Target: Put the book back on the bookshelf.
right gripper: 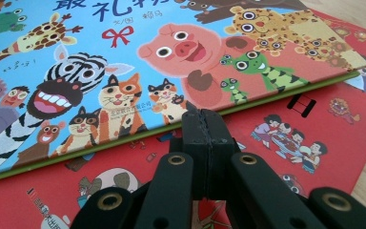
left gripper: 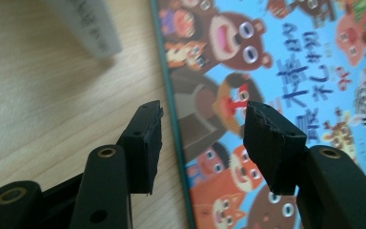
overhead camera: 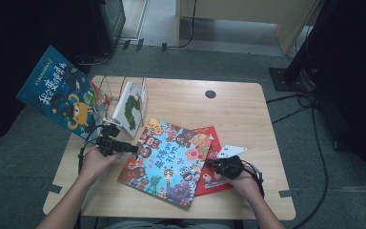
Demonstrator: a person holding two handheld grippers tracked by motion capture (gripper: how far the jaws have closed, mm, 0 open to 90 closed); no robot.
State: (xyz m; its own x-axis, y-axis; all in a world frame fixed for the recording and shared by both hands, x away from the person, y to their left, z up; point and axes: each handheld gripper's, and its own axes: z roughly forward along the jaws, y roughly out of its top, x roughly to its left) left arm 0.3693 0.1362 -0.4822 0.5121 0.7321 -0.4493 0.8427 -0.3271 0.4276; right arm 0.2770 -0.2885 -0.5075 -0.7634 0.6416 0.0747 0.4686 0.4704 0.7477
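We see blue picture book (overhead camera: 167, 161) flat on table (overhead camera: 238, 114), cover crowded with cartoon animals, large Chinese title we cannot read; its right part overlaps red book (overhead camera: 208, 179). Left gripper (overhead camera: 132, 148) at book's left edge, fingers (left gripper: 145, 138) open, straddling edge, not pressing. Right gripper (overhead camera: 211, 163) fingers (right gripper: 205, 131) closed, empty, over red book. Clear rack (overhead camera: 106, 98) holds white book (overhead camera: 129, 107) and dark-blue book (overhead camera: 59, 90) leaning outward.
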